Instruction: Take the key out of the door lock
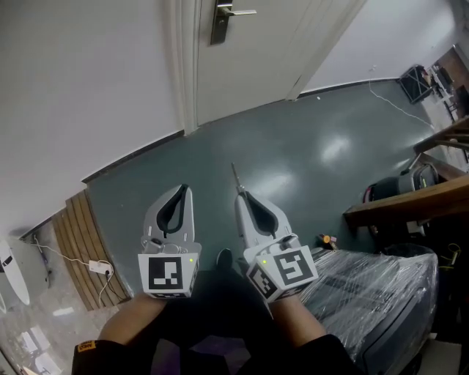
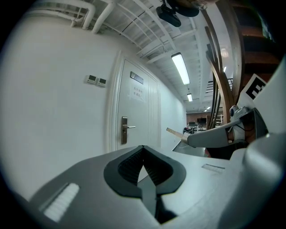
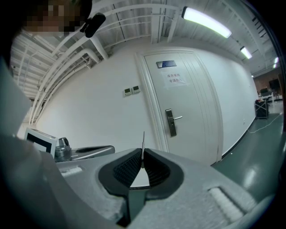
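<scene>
A white door [image 1: 278,51] with a metal lock plate [image 1: 220,22] and lever handle [image 1: 238,11] stands at the top of the head view, well ahead of both grippers. My right gripper [image 1: 240,192] is shut on a thin metal key [image 1: 236,176] that sticks out past its tips. In the right gripper view the key [image 3: 143,143] stands upright between the pads, with the lock plate [image 3: 170,123] far behind it. My left gripper [image 1: 182,189] hangs beside it, shut with nothing in it. The left gripper view shows its tips [image 2: 143,146] meeting, the key [image 2: 174,132] at right, and the lock plate [image 2: 124,130] far off.
Dark green floor [image 1: 293,146] lies between me and the door. A wooden bench [image 1: 410,201] and a plastic-wrapped bundle [image 1: 374,286] stand at the right. Wooden slats [image 1: 80,249] and a white power strip [image 1: 99,267] lie at the left by the wall.
</scene>
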Tool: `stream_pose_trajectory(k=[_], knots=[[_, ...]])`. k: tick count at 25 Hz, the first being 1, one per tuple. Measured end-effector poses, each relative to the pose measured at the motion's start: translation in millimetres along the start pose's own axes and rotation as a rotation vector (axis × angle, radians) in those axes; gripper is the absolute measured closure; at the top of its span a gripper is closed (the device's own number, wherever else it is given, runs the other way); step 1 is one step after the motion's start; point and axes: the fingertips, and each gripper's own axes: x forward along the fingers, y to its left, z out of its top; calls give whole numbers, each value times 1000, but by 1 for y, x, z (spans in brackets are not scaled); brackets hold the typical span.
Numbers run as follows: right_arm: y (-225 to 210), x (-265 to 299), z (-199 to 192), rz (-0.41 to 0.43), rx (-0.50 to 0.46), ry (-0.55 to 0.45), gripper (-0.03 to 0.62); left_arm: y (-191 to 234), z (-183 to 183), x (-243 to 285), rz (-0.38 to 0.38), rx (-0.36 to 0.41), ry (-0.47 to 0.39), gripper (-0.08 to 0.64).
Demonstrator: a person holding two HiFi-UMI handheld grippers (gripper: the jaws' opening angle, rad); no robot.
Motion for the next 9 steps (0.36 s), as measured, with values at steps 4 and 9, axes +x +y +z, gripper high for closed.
stream_pose_trajectory(k=[4,9], knots=[[1,-1,-1,-15,-2,2,578,2,-2,-2,-9,-7,8,541],[5,-6,1,-22,-1,-6,578,4,-3,-8,-10,8,-4,541]])
